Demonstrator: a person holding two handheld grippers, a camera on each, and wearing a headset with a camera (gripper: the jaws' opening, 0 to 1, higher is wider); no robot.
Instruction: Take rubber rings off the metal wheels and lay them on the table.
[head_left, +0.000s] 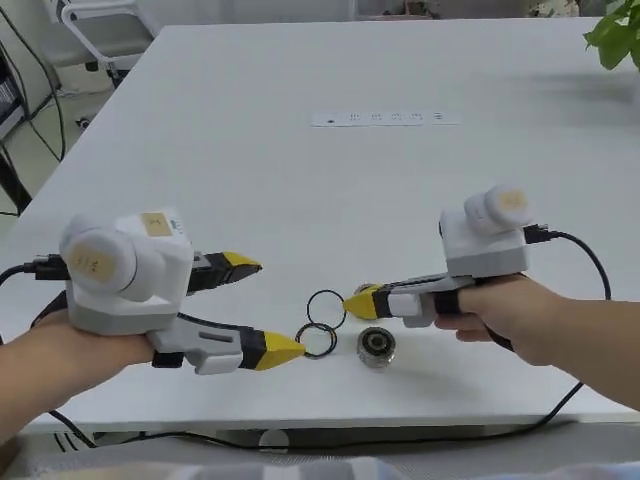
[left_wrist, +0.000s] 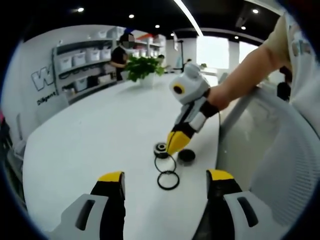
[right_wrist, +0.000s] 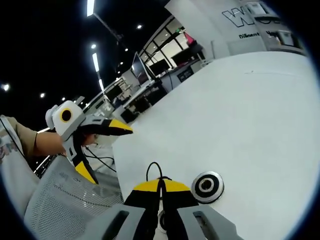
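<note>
**Table** (head_left: 330, 190): white, broad; the work sits at lower centre of the head view.

**Left gripper** (head_left: 260, 305): lower left, jaws spread wide, holding nothing, aimed at the rings.

**Right gripper** (head_left: 360, 301): right of centre, jaws pressed together, apparently pinching the rim of the far ring.

**Metal wheel** (head_left: 377, 345): flat on the table just below the right gripper's tips. Whether it still bears a ring cannot be told.

**Second wheel** (right_wrist: 207, 186): lower right of the right gripper view, beside the tips.

**Far ring** (head_left: 326, 306): black, lying on the table.

**Near ring** (head_left: 317, 340): flat, touching the far ring.

Handling advice: release low so the ring settles flat without springing onto its neighbour. Keep the left jaws spread, ready to steady a wheel.
</note>
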